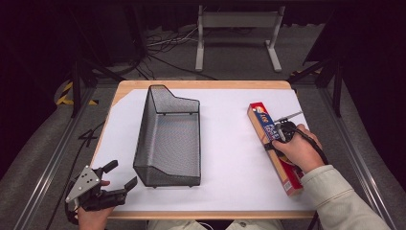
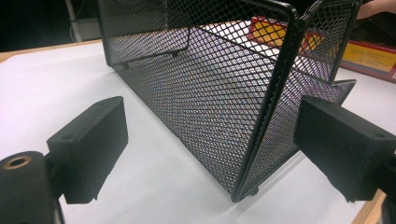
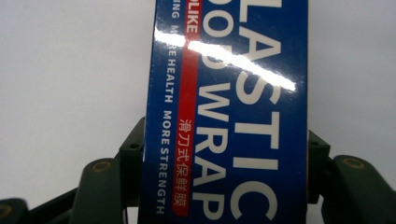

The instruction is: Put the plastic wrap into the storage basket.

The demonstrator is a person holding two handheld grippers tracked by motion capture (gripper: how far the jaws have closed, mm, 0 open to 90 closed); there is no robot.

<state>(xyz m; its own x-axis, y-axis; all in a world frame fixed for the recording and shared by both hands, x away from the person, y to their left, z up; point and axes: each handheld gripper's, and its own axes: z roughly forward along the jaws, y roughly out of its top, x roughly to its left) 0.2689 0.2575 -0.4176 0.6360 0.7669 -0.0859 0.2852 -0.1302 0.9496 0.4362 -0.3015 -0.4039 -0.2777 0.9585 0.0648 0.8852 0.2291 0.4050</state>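
I am squeezing my right gripper squarely around the long blue-and-red plastic-wrap box, right of the black mesh basket; left gripper is gaping wide.

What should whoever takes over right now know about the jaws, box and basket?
Right gripper: jaws astride the plastic wrap box, one at each long side; a firm grip cannot be confirmed.
Left gripper: open, holding nothing, at the near corner of the mesh basket.
The box lies flat on the table, right of the basket.
Done: box straddled.
Left, probably: lift the box into the basket.
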